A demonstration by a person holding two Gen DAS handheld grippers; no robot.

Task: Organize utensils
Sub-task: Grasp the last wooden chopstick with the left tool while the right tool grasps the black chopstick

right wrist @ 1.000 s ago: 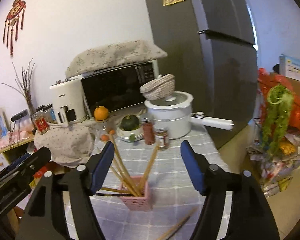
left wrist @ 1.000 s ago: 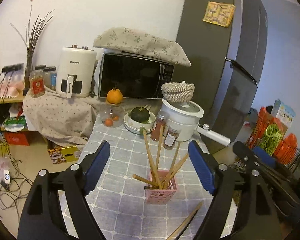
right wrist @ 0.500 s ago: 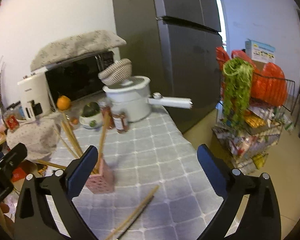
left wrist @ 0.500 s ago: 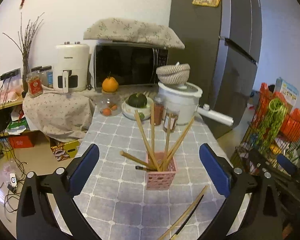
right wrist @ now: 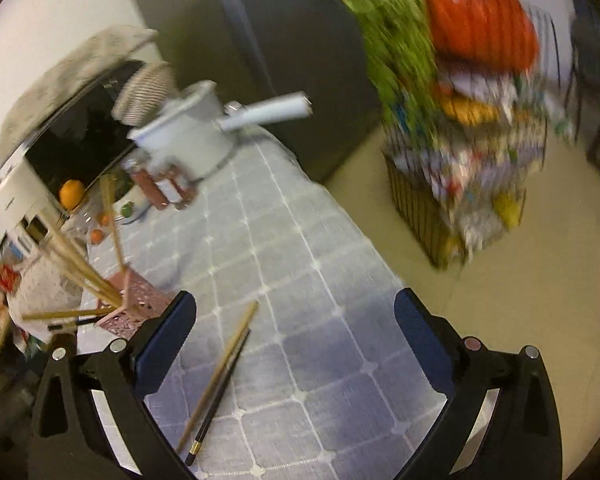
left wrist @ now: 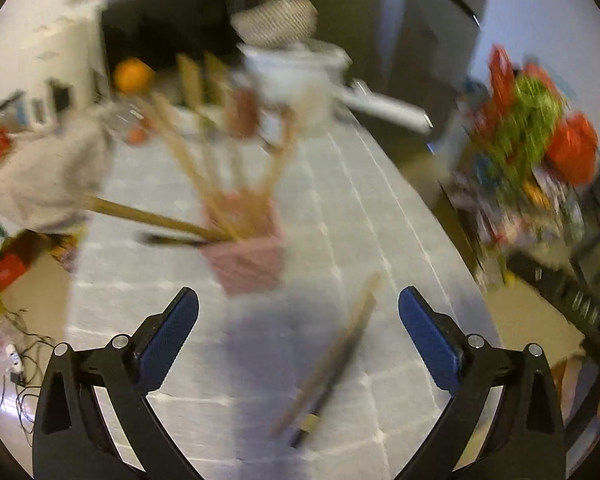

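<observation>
Left wrist view is pretty smeared, but the left tongs [left wrist: 298,312] are hanging wide apart over the grey tiled worktop [left wrist: 380,208] with nothing between the blue pads. Two loose chopsticks are lying on the cloth right between the fingers, a wooden one [left wrist: 332,356] and a black one [left wrist: 324,404] touching alongside it, both slanting up to the right. Just behind them the pink utensil holder [left wrist: 252,260] is sitting with a bunch of wooden chopsticks [left wrist: 204,184] fanning out of it, a couple poking out low to the left.

Right wrist view is sharper. The right tongs [right wrist: 294,312] are also spread fully and gripping nothing. The same pair is showing near the left finger: the wooden chopstick [right wrist: 220,372] and the black chopstick [right wrist: 220,392] with a gold band near its lower end. The holder [right wrist: 134,308] is sitting off to the left, tilted in this view, partly behind the left finger.

Further back on the worktop a white pot [right wrist: 188,136] with a long handle is standing beside a couple of spice jars [right wrist: 160,188], with an orange [right wrist: 72,194] and a microwave [right wrist: 80,136] behind. A wire rack [right wrist: 460,200] stuffed with bags is standing on the floor to the right.
</observation>
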